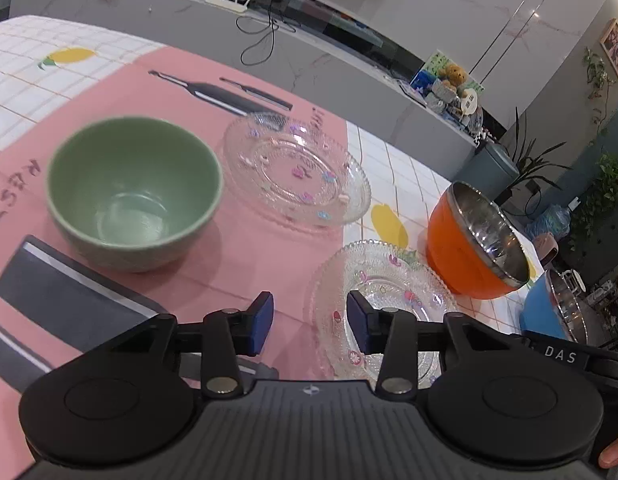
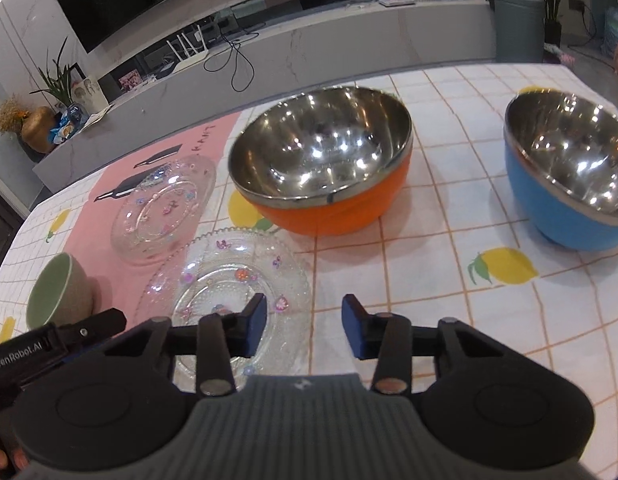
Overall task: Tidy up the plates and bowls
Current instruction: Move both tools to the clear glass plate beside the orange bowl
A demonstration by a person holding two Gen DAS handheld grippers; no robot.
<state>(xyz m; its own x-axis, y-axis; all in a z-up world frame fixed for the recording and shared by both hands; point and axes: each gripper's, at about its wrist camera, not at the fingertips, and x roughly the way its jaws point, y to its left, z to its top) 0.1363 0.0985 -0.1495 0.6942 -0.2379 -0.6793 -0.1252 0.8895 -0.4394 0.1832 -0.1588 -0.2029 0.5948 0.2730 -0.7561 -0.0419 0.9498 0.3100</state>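
The left tongs [image 1: 310,322] hang over the pink mat [image 1: 245,92] with their jaws partly apart and nothing between them, the right pad [image 1: 359,322] standing above the left rim of the near glass plate [image 1: 383,280]. The right tongs [image 2: 304,326] are likewise partly open and empty, the left pad [image 2: 256,322] over that same plate's [image 2: 229,276] right side and the other pad over bare checked cloth [image 2: 449,280]. No pad seems to touch the glass, though the fisheye view makes that hard to judge. A second glass plate [image 1: 297,172] lies farther back on the mat, close to the near plate but apart from it. The green bowl [image 1: 135,192] stands upright and empty to its left on the mat, with a narrow gap between their rims. The orange bowl [image 2: 321,160], steel-lined and empty, sits just behind the near plate, and the blue bowl [image 2: 569,168], also steel-lined and empty, stands well apart to the right near the far right corner of the surface. Between those two bowls, and in front of them, the cloth is open. The far edge of the surface [image 2: 469,68] runs close behind the orange bowl.
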